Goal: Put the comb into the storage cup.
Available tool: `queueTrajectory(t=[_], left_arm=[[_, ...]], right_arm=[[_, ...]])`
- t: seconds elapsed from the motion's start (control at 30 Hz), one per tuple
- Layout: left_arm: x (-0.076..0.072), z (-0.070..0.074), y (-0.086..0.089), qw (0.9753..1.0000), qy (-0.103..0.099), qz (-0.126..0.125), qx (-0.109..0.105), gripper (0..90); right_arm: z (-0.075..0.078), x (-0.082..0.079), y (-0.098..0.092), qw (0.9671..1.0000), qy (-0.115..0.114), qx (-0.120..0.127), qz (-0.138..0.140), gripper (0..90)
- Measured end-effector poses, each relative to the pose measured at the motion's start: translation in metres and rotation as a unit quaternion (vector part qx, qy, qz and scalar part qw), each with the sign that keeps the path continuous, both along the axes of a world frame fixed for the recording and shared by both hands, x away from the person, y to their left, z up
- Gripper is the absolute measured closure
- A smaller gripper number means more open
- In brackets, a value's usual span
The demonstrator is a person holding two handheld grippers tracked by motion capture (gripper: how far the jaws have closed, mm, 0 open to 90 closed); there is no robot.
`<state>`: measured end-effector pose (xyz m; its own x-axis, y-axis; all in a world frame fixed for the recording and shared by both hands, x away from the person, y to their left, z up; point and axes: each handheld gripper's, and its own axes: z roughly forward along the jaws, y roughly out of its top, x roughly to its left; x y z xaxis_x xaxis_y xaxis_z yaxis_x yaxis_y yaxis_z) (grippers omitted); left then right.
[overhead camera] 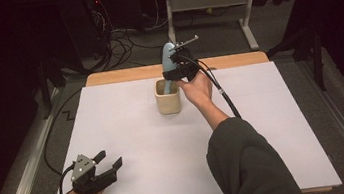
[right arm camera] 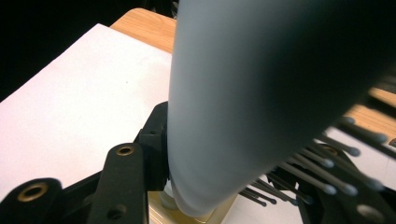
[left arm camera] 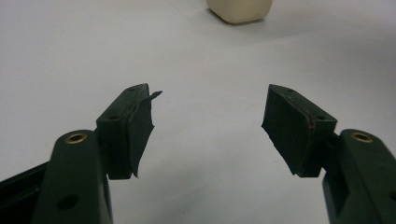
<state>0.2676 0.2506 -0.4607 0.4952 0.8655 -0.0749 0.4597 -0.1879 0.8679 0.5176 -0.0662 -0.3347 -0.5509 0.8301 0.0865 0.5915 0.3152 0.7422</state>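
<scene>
The left gripper (overhead camera: 108, 167) rests near the front edge of the white tabletop (overhead camera: 129, 133), its fingers (left arm camera: 130, 126) spread wide and holding nothing. They are black and blocky, and a thin rubber pad peels away at one tip.

Farther back stands the cup (overhead camera: 167, 97), cream-coloured, squarish with rounded corners and a smooth matt wall. The lower end of the brush (overhead camera: 169, 57) stands in its mouth, above the rim.

The right gripper (overhead camera: 175, 72) is just over the cup, its fingers closed on the brush. The brush is pale blue-grey, smooth and rounded; thin dark bristles (right arm camera: 322, 168) with small ball tips stick out from one side. Behind, a strip of bare wood shows at the tabletop's far edge.
</scene>
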Motion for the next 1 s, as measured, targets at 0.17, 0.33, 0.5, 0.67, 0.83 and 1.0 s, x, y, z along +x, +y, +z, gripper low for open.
queueTrajectory(t=[0.17, 0.33, 0.5, 0.67, 0.83, 1.0], left_arm=[[0.000, 0.000, 0.001, 1.0000, 0.001, 0.000, -0.006, 33.4], [0.001, 0.000, 0.002, 0.9999, 0.003, 0.003, -0.012, 33.3], [0.001, 0.000, 0.003, 0.9999, 0.002, 0.003, -0.015, 33.2], [0.001, 0.000, 0.006, 0.9995, 0.007, 0.009, -0.028, 33.2], [0.002, 0.000, 0.008, 0.9993, 0.008, 0.010, -0.035, 33.2], [0.002, -0.001, 0.007, 0.9993, 0.010, 0.008, -0.036, 33.2]], right_arm=[[-0.004, 0.000, 0.000, 1.0000, 0.004, -0.001, -0.003, 52.1], [-0.010, 0.000, 0.001, 0.9999, 0.014, -0.003, -0.005, 51.7], [-0.014, 0.001, 0.003, 0.9998, 0.019, -0.008, -0.005, 51.5], [-0.015, 0.000, 0.004, 0.9997, 0.023, -0.012, -0.001, 50.8], [-0.018, -0.001, 0.004, 0.9994, 0.028, -0.019, 0.008, 49.8], [-0.017, 0.000, 0.003, 0.9996, 0.026, -0.014, 0.006, 48.2]])
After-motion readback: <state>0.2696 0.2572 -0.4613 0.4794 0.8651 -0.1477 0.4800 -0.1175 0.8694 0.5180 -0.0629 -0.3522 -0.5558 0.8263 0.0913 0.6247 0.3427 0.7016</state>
